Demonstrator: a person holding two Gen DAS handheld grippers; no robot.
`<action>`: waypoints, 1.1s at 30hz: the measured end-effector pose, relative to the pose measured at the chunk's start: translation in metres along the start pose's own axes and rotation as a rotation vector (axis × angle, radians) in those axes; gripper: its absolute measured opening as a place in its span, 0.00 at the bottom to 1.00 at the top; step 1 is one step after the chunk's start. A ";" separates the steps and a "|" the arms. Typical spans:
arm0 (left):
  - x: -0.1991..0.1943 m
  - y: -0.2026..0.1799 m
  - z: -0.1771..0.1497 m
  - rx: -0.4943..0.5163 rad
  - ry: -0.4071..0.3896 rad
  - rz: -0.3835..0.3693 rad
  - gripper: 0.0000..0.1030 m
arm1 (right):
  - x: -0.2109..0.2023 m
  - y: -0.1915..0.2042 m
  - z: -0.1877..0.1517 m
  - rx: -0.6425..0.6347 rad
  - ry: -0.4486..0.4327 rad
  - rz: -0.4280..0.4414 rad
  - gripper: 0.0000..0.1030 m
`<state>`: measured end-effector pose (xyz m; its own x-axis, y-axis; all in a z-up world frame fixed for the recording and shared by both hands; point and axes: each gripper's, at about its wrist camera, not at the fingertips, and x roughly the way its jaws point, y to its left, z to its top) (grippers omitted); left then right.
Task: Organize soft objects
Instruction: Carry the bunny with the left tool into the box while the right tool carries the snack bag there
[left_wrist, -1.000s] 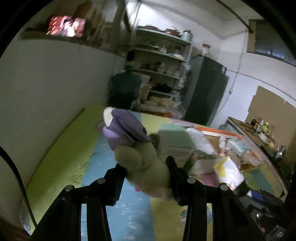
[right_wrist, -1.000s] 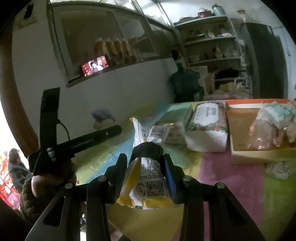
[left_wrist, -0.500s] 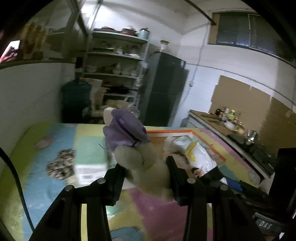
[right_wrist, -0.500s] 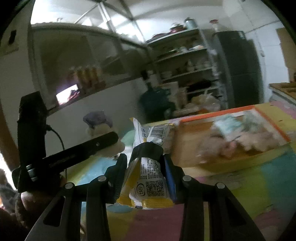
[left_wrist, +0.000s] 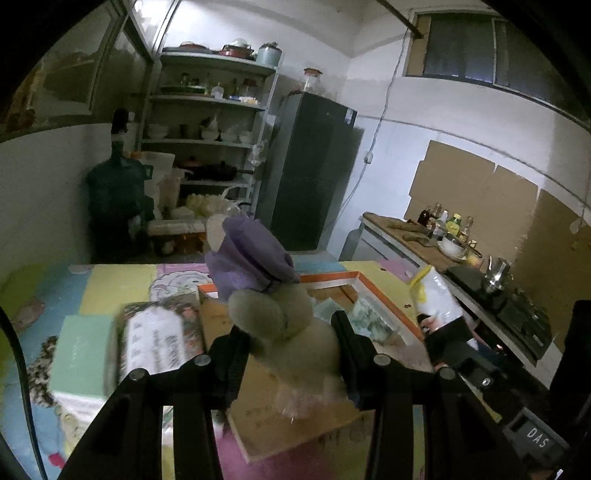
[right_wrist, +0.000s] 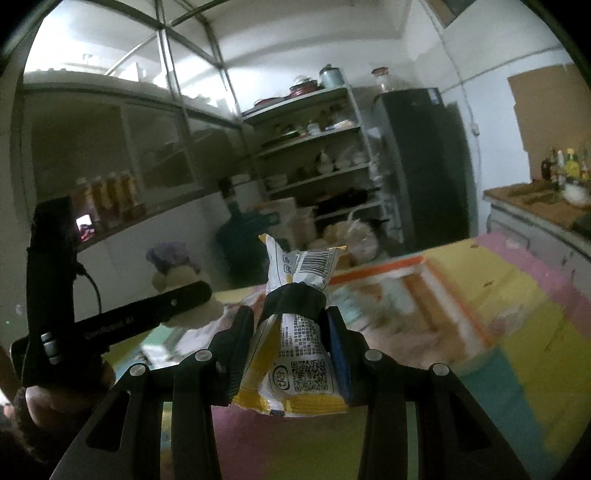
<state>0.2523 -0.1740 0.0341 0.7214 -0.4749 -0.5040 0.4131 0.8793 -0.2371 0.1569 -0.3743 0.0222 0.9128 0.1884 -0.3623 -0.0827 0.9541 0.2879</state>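
On the left we have the plush toy (left_wrist: 284, 325) clamped at its body between the left tongs (left_wrist: 290, 354), its head and purple cap (left_wrist: 255, 254) standing up clear of the fingertips. It looks light and squashy to us, so a hold across the fat middle, as now, should keep it from slipping or drooping. It hangs above the near part of the orange-rimmed box (left_wrist: 373, 291) on the tabletop (left_wrist: 122, 280), with wrapped soft packs (left_wrist: 159, 343) lying just left of that box.

Further right, the right tongs (right_wrist: 291, 354) are clenched on the yellow snack bag (right_wrist: 299, 332), pinched at its waist where a dark band (right_wrist: 295, 301) rings it. We judge the bag light, crinkly and a little slick, with contents that could crush, so a gentle squeeze near the middle suits it. It is held up in the air, the box blurred beyond it to the right.
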 end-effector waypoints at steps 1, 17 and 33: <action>0.008 -0.001 0.003 -0.004 0.008 0.006 0.43 | 0.006 -0.005 0.005 -0.008 0.003 -0.011 0.40; 0.104 -0.005 0.015 -0.047 0.120 0.054 0.43 | 0.092 -0.058 0.026 -0.035 0.138 -0.022 0.40; 0.138 -0.014 0.004 0.015 0.193 0.138 0.43 | 0.122 -0.069 0.019 -0.028 0.210 -0.033 0.40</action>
<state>0.3482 -0.2523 -0.0286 0.6525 -0.3334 -0.6805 0.3275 0.9339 -0.1436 0.2814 -0.4214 -0.0253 0.8118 0.1991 -0.5489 -0.0685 0.9661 0.2490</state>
